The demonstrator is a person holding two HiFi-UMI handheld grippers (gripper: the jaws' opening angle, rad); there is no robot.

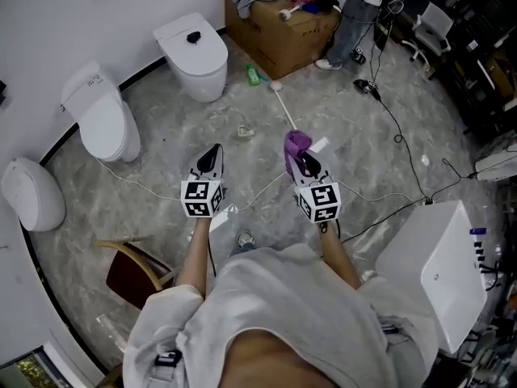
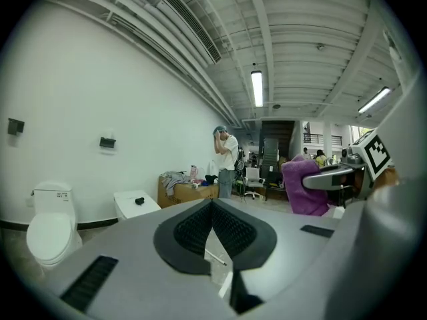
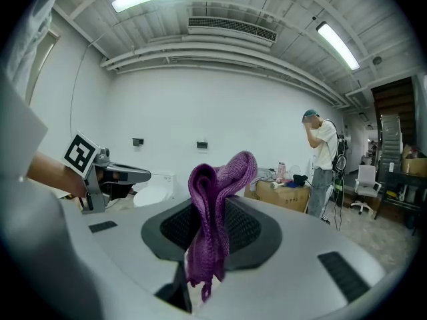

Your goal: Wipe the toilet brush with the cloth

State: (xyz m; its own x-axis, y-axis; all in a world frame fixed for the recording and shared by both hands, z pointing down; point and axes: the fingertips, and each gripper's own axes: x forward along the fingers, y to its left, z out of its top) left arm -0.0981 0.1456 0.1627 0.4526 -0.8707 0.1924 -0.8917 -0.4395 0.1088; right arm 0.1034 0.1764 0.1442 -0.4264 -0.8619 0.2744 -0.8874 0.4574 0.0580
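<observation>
The toilet brush lies on the grey floor, its thin white handle running away from me just beyond the right gripper. My right gripper is shut on a purple cloth, which bunches up over its jaws. The left gripper is held level beside it, to the left, shut with nothing in it; its jaws meet in the left gripper view. There the cloth shows at the right. Both grippers hang apart from the brush.
Two toilets and a third white fixture line the curved wall on the left. A cardboard box with clothes and a standing person are ahead. Cables cross the floor; a white appliance stands right, a wooden chair near left.
</observation>
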